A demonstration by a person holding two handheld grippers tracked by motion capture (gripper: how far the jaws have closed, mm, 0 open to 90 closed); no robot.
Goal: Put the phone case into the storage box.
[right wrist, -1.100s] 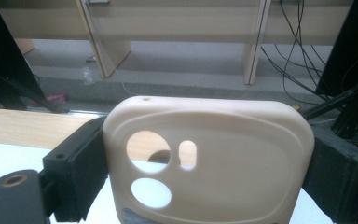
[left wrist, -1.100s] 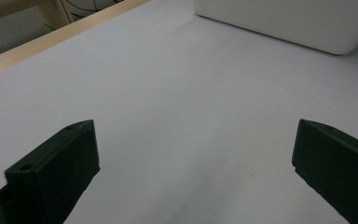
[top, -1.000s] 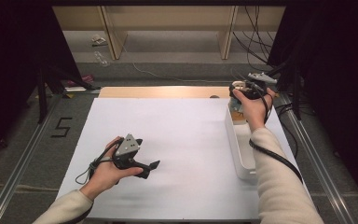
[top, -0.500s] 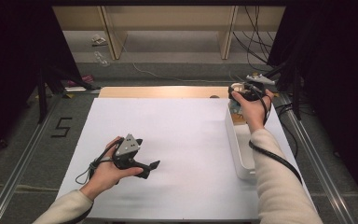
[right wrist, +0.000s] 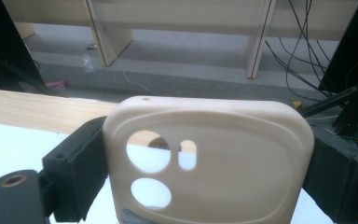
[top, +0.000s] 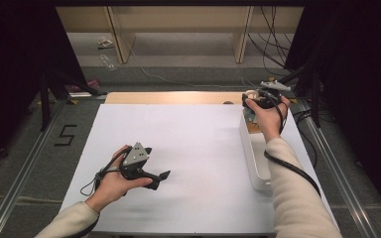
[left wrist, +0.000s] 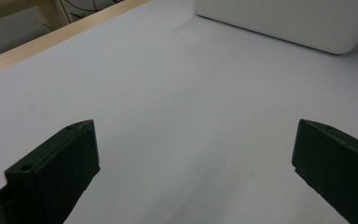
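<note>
While pinched edge to edge by right gripper (right wrist: 205,186) above white bin (top: 252,158) at counter's far right, beige phone case (right wrist: 209,158) raised upright, likely for lifting clear; left gripper (left wrist: 191,177) spread, idle above counter (top: 198,148).

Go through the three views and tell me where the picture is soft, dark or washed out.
High view: dark at both sides, the white table evenly lit, the right gripper small and soft. Left gripper view: left gripper jaws blurred, the white bin pale, little shadow. Right gripper view: the beige phone case between the jaws slightly soft, the shelves behind bright.
</note>
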